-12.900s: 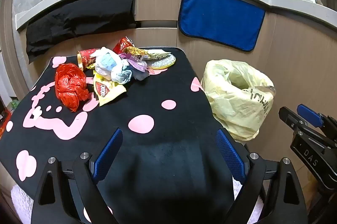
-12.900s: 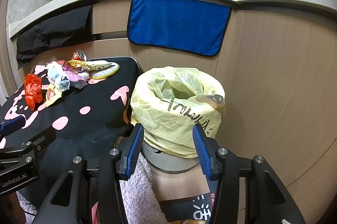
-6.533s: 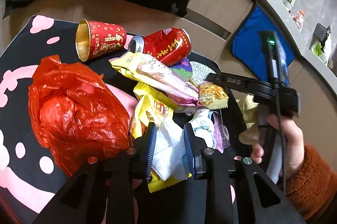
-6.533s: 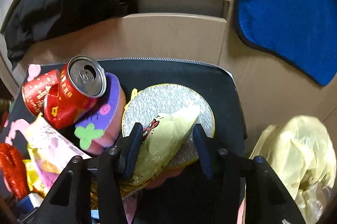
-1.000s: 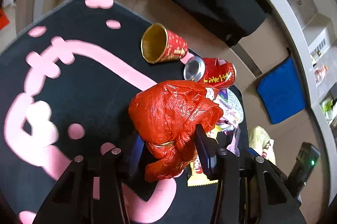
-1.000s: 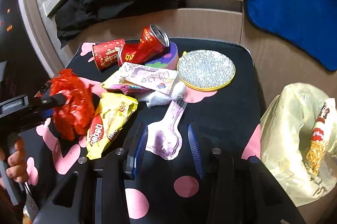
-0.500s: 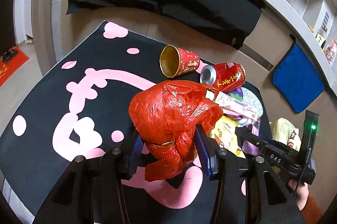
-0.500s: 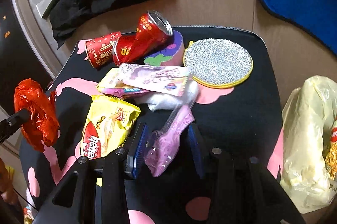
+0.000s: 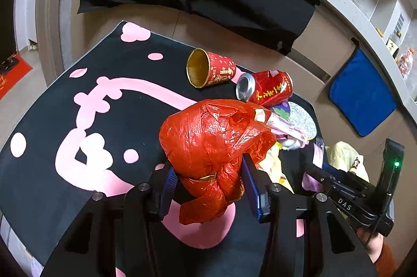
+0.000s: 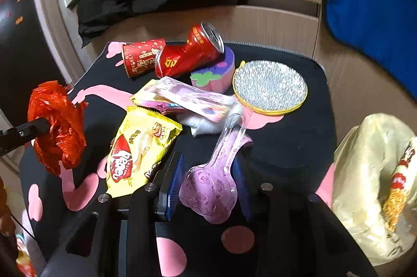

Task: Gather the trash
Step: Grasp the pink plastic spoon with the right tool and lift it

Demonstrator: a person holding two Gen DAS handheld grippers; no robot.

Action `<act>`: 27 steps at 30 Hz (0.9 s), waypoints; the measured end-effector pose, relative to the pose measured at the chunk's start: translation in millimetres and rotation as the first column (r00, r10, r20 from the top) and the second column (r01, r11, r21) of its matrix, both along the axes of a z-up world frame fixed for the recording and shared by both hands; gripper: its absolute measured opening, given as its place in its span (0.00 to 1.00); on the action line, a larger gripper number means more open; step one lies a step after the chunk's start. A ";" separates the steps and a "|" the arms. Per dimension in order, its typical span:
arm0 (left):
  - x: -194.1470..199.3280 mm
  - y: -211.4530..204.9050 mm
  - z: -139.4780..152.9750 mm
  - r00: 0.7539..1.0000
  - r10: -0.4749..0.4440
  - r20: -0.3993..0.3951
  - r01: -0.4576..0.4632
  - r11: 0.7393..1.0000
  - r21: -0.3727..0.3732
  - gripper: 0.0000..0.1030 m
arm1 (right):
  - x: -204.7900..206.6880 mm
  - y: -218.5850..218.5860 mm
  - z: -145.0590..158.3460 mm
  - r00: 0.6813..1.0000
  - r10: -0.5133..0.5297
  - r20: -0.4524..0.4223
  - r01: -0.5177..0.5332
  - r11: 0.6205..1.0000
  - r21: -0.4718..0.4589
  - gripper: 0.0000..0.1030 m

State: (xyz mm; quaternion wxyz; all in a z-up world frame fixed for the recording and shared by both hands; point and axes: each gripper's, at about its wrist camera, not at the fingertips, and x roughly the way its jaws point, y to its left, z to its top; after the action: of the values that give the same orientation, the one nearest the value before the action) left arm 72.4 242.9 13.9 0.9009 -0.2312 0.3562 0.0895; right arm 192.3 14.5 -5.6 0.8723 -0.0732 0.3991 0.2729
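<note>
Crinkled red plastic bag (image 9: pixel 211 144), knotted and glossy, is clamped in the left claw (image 9: pixel 208 188) above the black surface (image 9: pixel 52 120) with pink shapes. Only the right wrist view shows the right claw (image 10: pixel 208 180) closed on a translucent purple spoon wrapper (image 10: pixel 211 185), its handle end angled up toward the litter pile. That view also reveals a yellow snack packet (image 10: pixel 140 149), a glittery round disc (image 10: pixel 269 86) with a yellow rim, and the thin yellow trash bag (image 10: pixel 370 172) beside the surface, a noodle wrapper inside. Both views show a dented red can (image 9: pixel 265 89) and a red paper cup (image 9: pixel 208 69) lying on their sides, touching.
</note>
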 end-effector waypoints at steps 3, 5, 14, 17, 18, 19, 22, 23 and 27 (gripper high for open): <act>-2.7 -4.4 4.8 1.000 -0.005 0.010 0.005 1.000 0.007 0.47 | -2.7 -5.8 6.2 1.000 0.005 -0.003 -0.005 1.000 0.019 0.35; -4.4 -9.4 13.6 0.999 -0.007 0.034 0.007 1.000 0.028 0.47 | -4.3 -10.5 12.4 1.000 0.006 0.000 -0.006 0.999 0.035 0.35; -3.0 -39.3 73.1 0.985 -0.031 0.168 0.010 0.992 0.126 0.47 | -18.3 -28.2 73.1 0.993 0.025 0.114 -0.036 0.995 0.098 0.35; -0.3 -55.8 98.5 0.975 -0.047 0.218 0.011 0.986 0.165 0.47 | -23.0 -35.2 101.8 0.983 0.032 0.179 -0.052 0.993 0.110 0.35; 0.5 -60.8 104.8 0.972 -0.054 0.229 0.012 0.984 0.178 0.47 | -24.4 -37.6 110.3 0.979 0.034 0.200 -0.057 0.992 0.111 0.35; 1.2 -67.6 112.4 0.968 -0.063 0.243 0.014 0.980 0.197 0.47 | -25.1 -40.2 119.7 0.974 0.034 0.225 -0.061 0.992 0.111 0.35; 4.3 -91.2 135.1 0.956 -0.093 0.278 0.014 0.962 0.271 0.47 | -28.3 -53.4 147.4 0.954 0.021 0.299 -0.059 0.991 0.117 0.35; 5.2 -96.4 139.7 0.953 -0.099 0.286 0.013 0.958 0.287 0.47 | -28.8 -57.8 153.2 0.949 0.016 0.314 -0.057 0.991 0.120 0.35; 14.8 -126.6 161.9 0.936 -0.154 0.315 0.041 0.940 0.339 0.47 | -28.5 -81.3 173.5 0.930 -0.015 0.367 -0.037 0.990 0.134 0.35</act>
State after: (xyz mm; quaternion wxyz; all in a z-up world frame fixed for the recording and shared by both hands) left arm 87.2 116.3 175.8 0.9775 -0.0724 0.1883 0.0609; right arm 163.8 -66.8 167.8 0.9329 -0.0646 0.2087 0.2863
